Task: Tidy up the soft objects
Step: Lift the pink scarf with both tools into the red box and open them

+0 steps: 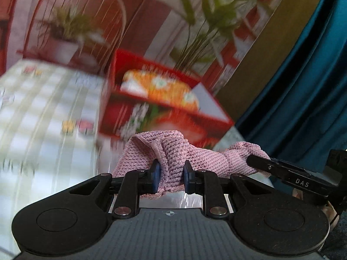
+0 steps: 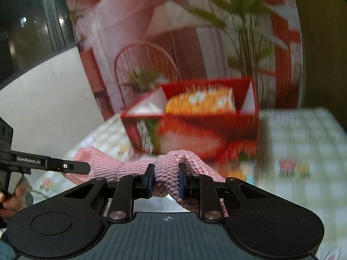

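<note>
A pink knitted cloth [image 1: 173, 153] hangs stretched between both grippers, above the checked tablecloth. My left gripper [image 1: 171, 174] is shut on one bunched end of it. My right gripper [image 2: 166, 181] is shut on the other end of the cloth [image 2: 169, 166]. The right gripper's finger shows at the right of the left wrist view [image 1: 260, 162], and the left gripper's finger at the left of the right wrist view [image 2: 71, 166]. A red open box [image 1: 164, 99] stands just beyond the cloth, with an orange flowered soft item [image 1: 160, 88] inside; the box shows in the right wrist view too [image 2: 195, 125].
The checked tablecloth [image 1: 43, 108] covers the table, also in the right wrist view [image 2: 303, 140]. A printed backdrop of a chair and plants [image 1: 151, 10] stands behind the box. A teal curtain [image 1: 303, 86] hangs at the right. Both views are motion-blurred.
</note>
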`<state>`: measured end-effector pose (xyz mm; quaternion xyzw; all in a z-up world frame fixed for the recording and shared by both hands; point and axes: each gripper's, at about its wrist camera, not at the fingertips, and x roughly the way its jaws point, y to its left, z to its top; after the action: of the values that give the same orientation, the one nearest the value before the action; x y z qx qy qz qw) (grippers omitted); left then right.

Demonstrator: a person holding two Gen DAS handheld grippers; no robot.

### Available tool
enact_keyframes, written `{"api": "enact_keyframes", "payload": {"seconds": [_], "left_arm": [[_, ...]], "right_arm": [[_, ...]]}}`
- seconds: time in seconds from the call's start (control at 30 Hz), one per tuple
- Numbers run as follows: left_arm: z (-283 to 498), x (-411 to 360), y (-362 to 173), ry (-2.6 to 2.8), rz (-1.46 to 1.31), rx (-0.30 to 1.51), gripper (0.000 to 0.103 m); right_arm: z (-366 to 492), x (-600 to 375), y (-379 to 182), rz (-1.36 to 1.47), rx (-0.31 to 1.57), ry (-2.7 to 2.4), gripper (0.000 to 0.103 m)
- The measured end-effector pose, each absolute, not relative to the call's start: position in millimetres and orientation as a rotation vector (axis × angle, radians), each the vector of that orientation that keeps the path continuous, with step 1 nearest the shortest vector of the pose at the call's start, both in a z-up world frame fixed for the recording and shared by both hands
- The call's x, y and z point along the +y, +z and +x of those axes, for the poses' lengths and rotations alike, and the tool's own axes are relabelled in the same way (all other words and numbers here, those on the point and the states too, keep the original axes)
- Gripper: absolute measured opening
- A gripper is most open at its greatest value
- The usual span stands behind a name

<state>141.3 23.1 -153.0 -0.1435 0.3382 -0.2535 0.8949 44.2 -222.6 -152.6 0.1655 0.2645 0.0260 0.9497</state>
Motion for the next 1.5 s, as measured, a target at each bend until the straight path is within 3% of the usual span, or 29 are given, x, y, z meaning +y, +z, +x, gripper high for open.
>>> {"api": "enact_keyframes", "payload": {"seconds": [0.27, 0.47, 0.93, 1.5], "left_arm": [[212, -8, -113, -0.525, -0.190, 0.640, 0.023], [275, -37, -115, -0.476, -0.115, 0.684, 0.023], [360, -55, -179, -0.389, -0.032, 0.966, 0.023], [386, -78, -201, -0.380, 0.034, 1.028, 0.023]], "right_arm": [[87, -252, -125, 0.281, 0.452, 0.014, 0.020], [133, -278, -120, 0.285, 0.437, -0.049, 0.020], [237, -289, -166, 0.201, 0.686, -0.058, 0.020], [295, -297, -208, 0.327, 0.893, -0.086, 0.020]]}}
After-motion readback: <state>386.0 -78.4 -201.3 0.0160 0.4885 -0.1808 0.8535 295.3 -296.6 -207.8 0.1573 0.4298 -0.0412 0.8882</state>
